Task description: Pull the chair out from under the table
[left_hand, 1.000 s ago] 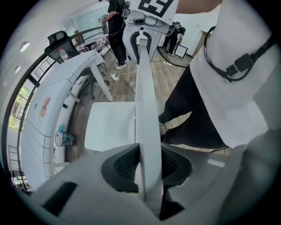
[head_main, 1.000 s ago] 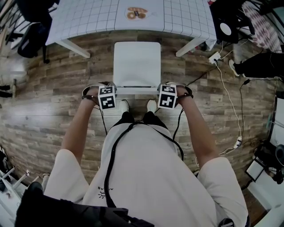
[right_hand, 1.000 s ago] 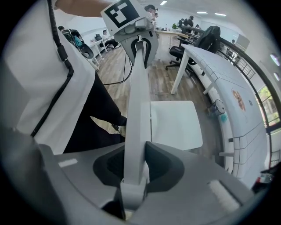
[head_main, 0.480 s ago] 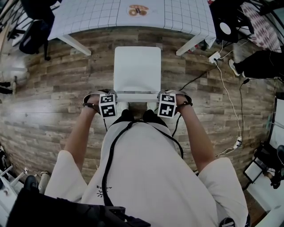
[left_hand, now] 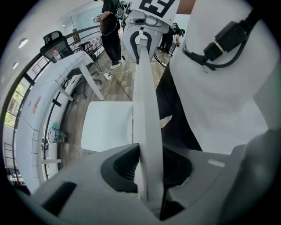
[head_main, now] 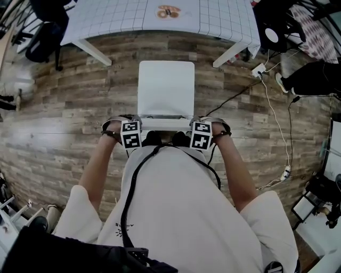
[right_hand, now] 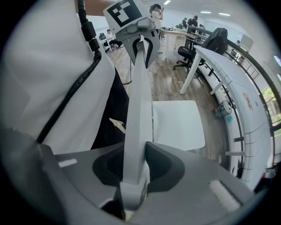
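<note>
The white chair (head_main: 165,88) stands on the wood floor, its whole seat out from under the gridded white table (head_main: 128,18). My left gripper (head_main: 131,134) is shut on the left end of the chair's backrest top rail (left_hand: 147,132), and my right gripper (head_main: 201,135) is shut on the rail's right end (right_hand: 137,127). In each gripper view the white rail runs straight between the dark pads, and the other gripper shows clamped at its far end. The seat (left_hand: 107,125) (right_hand: 178,123) lies beyond the rail.
Table legs (head_main: 96,53) (head_main: 229,54) slant down either side ahead of the chair. A plate with food (head_main: 168,11) sits on the table. Cables and a power strip (head_main: 259,69) trail on the floor at right, dark chairs and bags (head_main: 37,40) at left. My body stands close behind the backrest.
The chair and both grippers have slid back toward me, away from the table. The gap of bare floor between seat and table edge has widened. Both grips are unchanged.
</note>
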The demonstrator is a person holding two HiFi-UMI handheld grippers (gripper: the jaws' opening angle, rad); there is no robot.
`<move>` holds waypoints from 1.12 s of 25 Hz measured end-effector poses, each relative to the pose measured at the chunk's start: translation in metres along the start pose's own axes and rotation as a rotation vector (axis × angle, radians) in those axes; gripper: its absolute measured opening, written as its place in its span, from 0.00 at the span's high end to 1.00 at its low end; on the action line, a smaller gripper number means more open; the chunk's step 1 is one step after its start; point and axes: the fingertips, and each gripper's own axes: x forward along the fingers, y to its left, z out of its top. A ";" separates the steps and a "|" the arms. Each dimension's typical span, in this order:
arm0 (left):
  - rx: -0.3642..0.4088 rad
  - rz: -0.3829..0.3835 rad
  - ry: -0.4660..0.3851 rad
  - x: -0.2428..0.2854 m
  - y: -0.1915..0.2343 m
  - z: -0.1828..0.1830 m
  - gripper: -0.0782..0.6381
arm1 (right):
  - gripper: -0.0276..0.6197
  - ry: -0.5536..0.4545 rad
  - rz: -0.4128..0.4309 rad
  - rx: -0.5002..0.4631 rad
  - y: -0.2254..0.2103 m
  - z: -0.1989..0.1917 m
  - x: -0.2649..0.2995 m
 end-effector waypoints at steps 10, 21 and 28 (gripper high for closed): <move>-0.014 -0.036 -0.053 0.001 -0.010 0.000 0.74 | 0.77 -0.005 0.067 0.009 0.010 0.000 0.003; -0.131 -0.151 -0.227 -0.042 -0.001 0.014 0.59 | 0.78 -0.224 0.234 0.189 -0.001 0.017 -0.054; -0.303 -0.016 -0.553 -0.109 0.060 0.061 0.64 | 0.90 -0.538 0.081 0.323 -0.054 0.054 -0.106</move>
